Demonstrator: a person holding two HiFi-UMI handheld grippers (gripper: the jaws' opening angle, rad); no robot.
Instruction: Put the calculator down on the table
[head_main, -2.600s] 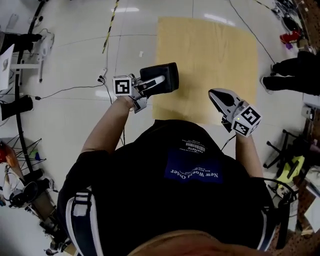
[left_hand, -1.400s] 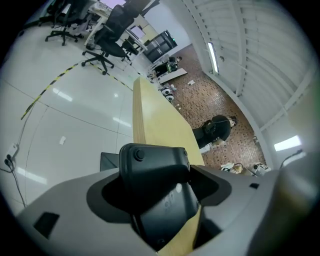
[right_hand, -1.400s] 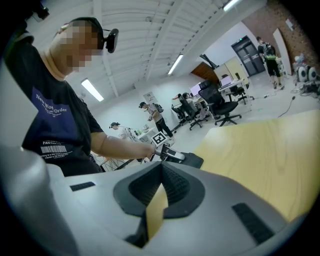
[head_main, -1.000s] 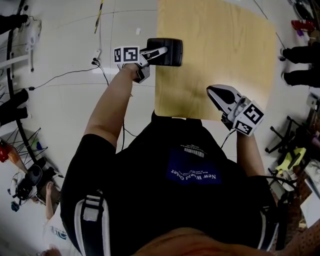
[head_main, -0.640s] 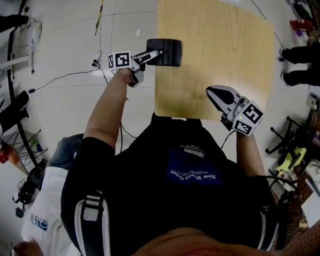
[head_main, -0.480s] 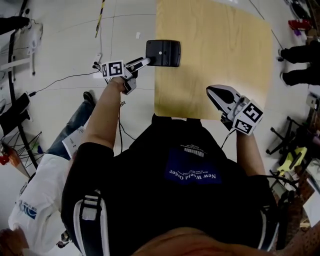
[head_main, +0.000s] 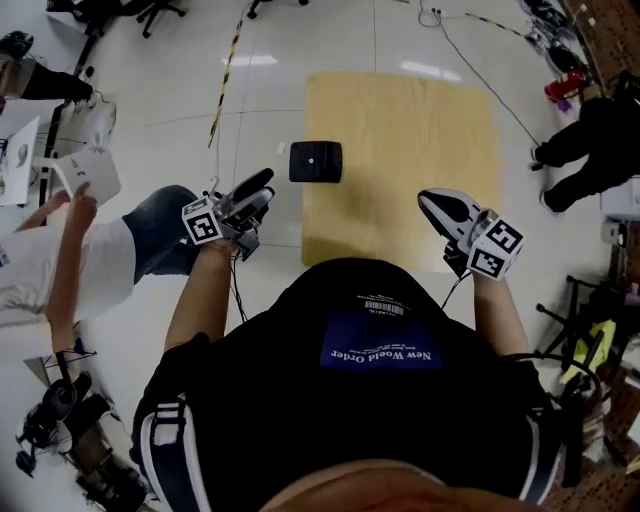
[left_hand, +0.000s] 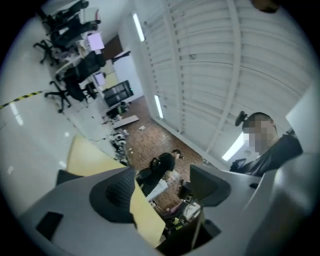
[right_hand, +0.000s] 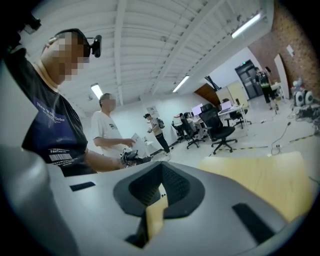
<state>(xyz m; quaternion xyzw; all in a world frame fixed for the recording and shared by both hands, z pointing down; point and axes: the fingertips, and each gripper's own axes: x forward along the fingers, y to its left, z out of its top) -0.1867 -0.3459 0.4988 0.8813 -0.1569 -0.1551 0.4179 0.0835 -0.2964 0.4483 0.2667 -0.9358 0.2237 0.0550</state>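
Note:
The calculator (head_main: 316, 161), a dark flat slab, lies flat on the light wooden table (head_main: 420, 140) near its left edge. My left gripper (head_main: 258, 188) is off the table, a little below and left of the calculator and apart from it. In the left gripper view its jaws stand wide apart with nothing between them, so my left gripper (left_hand: 162, 187) is open. My right gripper (head_main: 432, 197) hovers over the table's near right corner. Its jaws meet at the tips, and my right gripper (right_hand: 160, 187) holds nothing.
A person in a white shirt and jeans (head_main: 60, 250) stands close on the left holding paper. Another person in black (head_main: 590, 140) is beyond the table's right edge. Cables and a yellow-black tape strip (head_main: 228, 60) cross the floor. Office chairs stand far off.
My left gripper has let go of the calculator and drawn back left and toward me. The calculator now rests on the table. My right gripper has stayed put.

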